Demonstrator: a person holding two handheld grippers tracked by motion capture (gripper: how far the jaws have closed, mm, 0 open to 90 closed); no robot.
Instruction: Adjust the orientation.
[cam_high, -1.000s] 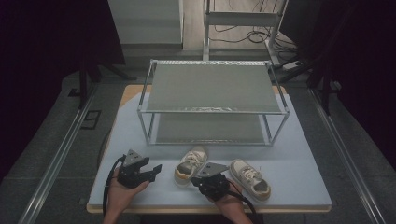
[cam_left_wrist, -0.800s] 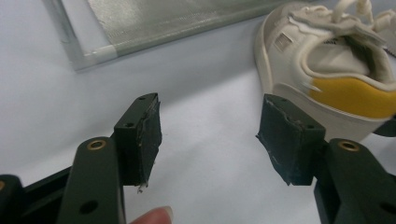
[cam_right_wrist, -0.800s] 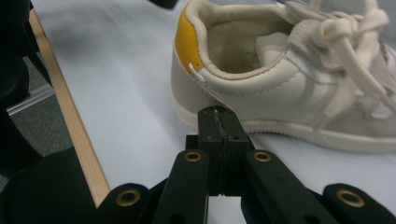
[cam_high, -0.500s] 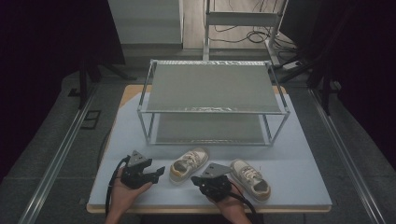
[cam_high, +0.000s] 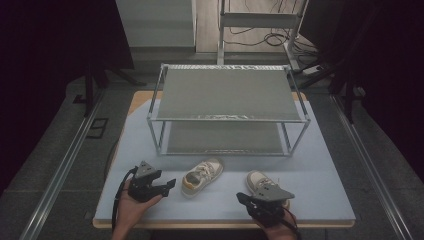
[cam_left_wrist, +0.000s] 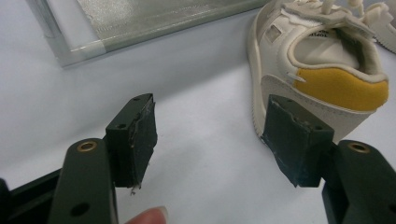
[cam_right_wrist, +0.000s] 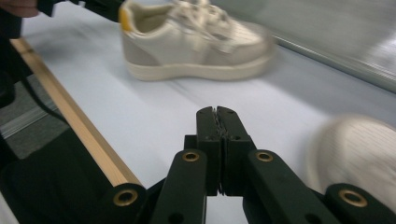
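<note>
Two jaw states noted. Left gripper: jaws apart, have just been opening, nothing btwn pads; we see yellow-heeled shoe upper right of frame, heel just beyond the right-hand jaw, not touching as far as we can tell. In high view, left gripper sits lower left, shoe just right of it, long axis running heel-near to toe-far, angled toward rack. Left hand is nearer. Right gripper: jaws together, empty. Second shoe partly hidden behind right gripper; right gripper view blurred.
</note>
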